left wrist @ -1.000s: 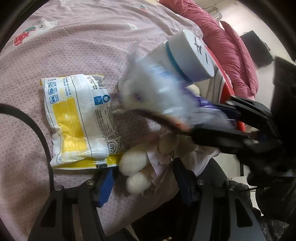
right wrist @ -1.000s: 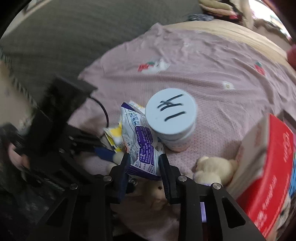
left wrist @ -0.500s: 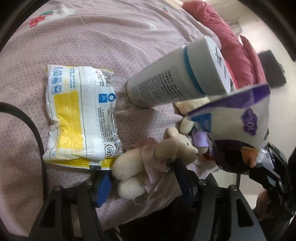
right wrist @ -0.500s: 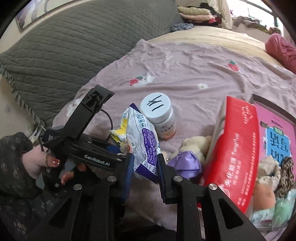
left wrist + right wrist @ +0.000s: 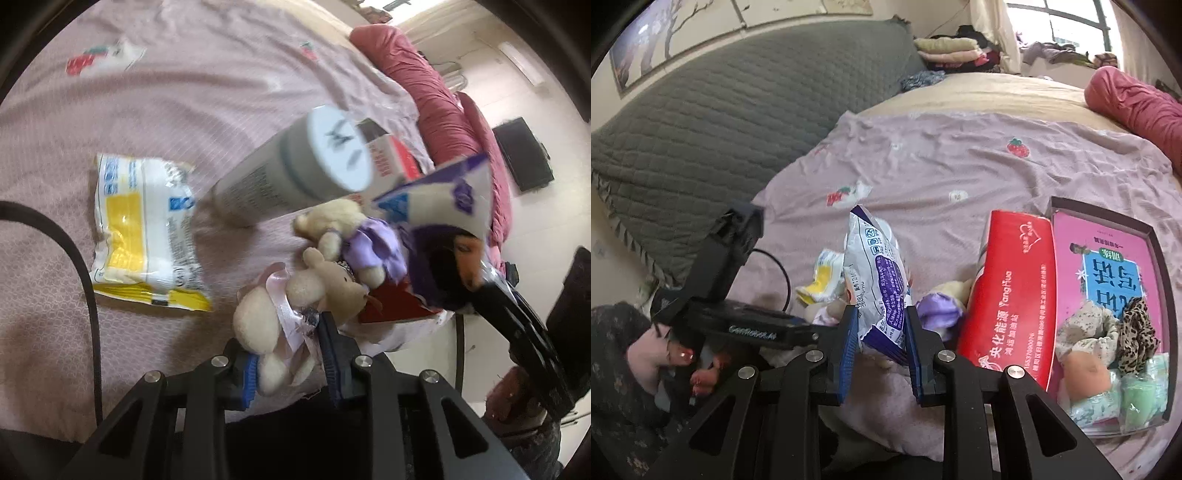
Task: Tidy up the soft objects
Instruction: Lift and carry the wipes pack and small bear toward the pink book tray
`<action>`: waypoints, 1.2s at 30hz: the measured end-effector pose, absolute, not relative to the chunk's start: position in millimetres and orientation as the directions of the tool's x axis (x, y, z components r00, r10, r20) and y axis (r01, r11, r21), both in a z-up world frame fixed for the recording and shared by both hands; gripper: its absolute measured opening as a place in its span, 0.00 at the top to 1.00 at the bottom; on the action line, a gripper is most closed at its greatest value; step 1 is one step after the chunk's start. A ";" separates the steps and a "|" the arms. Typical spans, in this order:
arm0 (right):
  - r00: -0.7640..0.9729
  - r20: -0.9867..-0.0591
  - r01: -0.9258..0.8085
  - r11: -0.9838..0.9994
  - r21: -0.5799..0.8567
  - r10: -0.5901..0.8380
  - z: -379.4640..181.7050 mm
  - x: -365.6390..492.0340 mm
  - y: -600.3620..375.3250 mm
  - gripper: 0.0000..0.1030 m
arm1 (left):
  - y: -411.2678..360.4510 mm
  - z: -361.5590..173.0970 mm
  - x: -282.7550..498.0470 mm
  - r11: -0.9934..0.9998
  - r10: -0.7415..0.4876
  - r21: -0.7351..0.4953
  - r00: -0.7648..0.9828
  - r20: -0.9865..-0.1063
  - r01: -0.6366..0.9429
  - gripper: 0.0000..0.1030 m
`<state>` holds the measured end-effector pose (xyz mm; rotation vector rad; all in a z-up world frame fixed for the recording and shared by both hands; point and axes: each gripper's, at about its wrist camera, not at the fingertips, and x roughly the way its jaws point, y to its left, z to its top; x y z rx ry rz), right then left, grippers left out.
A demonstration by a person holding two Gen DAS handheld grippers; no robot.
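Note:
My left gripper (image 5: 286,360) is shut on a cream plush bear in a pink dress (image 5: 295,295) at the bed's near edge. A second cream bear in a purple dress (image 5: 354,236) lies just beyond it. My right gripper (image 5: 881,345) is shut on a purple and white snack bag (image 5: 877,273) and holds it up above the bed; the bag also shows at the right of the left wrist view (image 5: 439,206). A yellow and white snack bag (image 5: 144,229) lies flat on the pink sheet.
A white canister with a marked lid (image 5: 295,173) stands by the bears. A red box (image 5: 1012,295) stands beside an open pink-lined box (image 5: 1160,258) holding soft toys and cloth. A grey quilt (image 5: 738,110) lies at the back left.
My right gripper has lifted the purple bag up and back from the canister. My left gripper has closed on the pink-dressed bear and raised it slightly.

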<state>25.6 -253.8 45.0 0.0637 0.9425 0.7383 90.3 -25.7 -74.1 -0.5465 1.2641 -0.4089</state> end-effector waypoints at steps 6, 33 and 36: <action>0.396 -0.684 -0.527 0.762 0.378 0.613 53.5 25.4 -260.4 0.76 | -27.9 -52.4 81.2 0.814 -0.563 -0.581 0.282 -0.777 0.024 0.80; 0.500 -0.621 -0.492 0.788 0.369 0.603 87.4 20.4 -275.3 0.76 | 5.5 36.5 62.3 0.806 -0.559 -0.582 0.456 -0.692 0.105 0.83; 0.524 -0.607 -0.489 0.795 0.360 0.597 97.2 18.9 -280.3 0.76 | -2.4 57.0 63.5 0.824 -0.540 -0.549 0.483 -0.689 0.137 0.83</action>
